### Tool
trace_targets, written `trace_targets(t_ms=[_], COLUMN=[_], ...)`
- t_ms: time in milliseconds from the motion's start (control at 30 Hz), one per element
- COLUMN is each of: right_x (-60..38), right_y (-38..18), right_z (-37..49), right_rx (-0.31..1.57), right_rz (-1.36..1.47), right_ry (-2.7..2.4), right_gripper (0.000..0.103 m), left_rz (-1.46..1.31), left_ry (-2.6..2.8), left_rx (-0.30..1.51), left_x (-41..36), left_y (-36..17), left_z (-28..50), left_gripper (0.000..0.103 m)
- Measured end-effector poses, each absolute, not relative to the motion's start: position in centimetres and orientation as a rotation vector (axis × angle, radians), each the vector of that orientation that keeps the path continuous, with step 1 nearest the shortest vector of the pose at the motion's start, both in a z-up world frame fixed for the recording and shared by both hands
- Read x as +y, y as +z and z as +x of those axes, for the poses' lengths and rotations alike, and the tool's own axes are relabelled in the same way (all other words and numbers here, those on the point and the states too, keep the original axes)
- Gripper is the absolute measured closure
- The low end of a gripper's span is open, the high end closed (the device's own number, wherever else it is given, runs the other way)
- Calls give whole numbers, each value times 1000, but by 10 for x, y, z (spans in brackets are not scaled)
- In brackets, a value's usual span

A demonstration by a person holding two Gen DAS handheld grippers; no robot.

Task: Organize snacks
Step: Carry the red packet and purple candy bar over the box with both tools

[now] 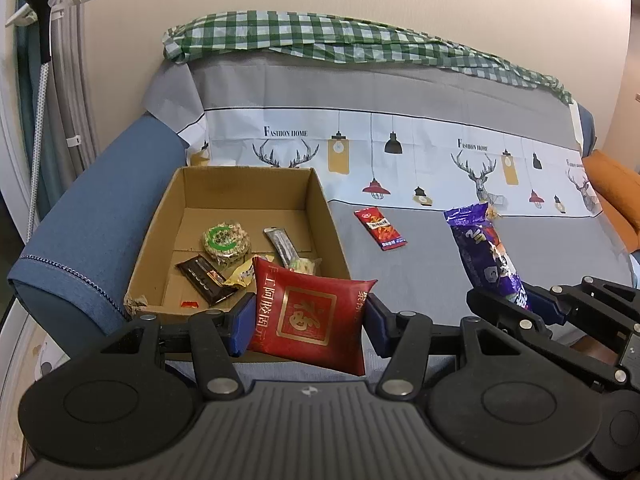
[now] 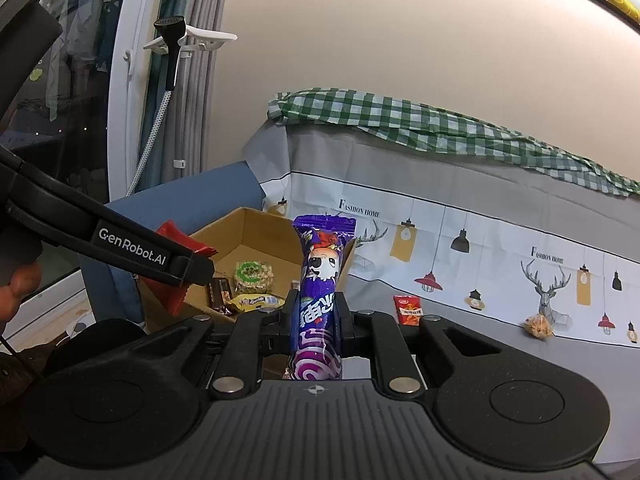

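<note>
My left gripper [image 1: 310, 316] is shut on a red pillow-shaped snack pack [image 1: 310, 314] with gold print, held just in front of the near wall of an open cardboard box [image 1: 336, 232]. The box holds a round rice cake [image 1: 226, 240], a dark chocolate bar [image 1: 204, 280], a yellow packet [image 1: 240, 276] and a grey stick pack [image 1: 282, 246]. My right gripper [image 2: 316, 312] is shut on a tall purple snack bag [image 2: 322, 280], held upright right of the box; the bag also shows in the left wrist view [image 1: 486, 256]. A small red sachet [image 1: 380, 228] lies on the sofa seat.
The box sits on a grey-covered sofa by its blue armrest [image 1: 92, 224]. A small tan snack ball [image 2: 540, 325] lies further right on the seat. An orange cushion [image 1: 616, 196] is at the far right. A garment steamer [image 1: 40, 20] stands left by the curtain.
</note>
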State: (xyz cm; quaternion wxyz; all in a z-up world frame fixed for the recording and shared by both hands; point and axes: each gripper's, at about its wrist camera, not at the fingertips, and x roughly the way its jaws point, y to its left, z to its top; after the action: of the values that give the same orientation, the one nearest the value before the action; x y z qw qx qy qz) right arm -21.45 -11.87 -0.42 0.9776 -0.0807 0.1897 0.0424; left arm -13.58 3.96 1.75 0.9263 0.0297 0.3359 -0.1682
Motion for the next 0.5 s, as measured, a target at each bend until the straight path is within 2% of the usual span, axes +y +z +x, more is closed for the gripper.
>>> trace_targets(t_ms=[500], right_x=[-120], right_y=[-5], right_z=[-204], right_rx=[412], right_rz=[-162], right_ry=[99], right_gripper=[87], left_rz=[57], left_ry=[-345], left_rx=[710], left_x=[39], left_y=[12], left_z=[-129], left_gripper=[42])
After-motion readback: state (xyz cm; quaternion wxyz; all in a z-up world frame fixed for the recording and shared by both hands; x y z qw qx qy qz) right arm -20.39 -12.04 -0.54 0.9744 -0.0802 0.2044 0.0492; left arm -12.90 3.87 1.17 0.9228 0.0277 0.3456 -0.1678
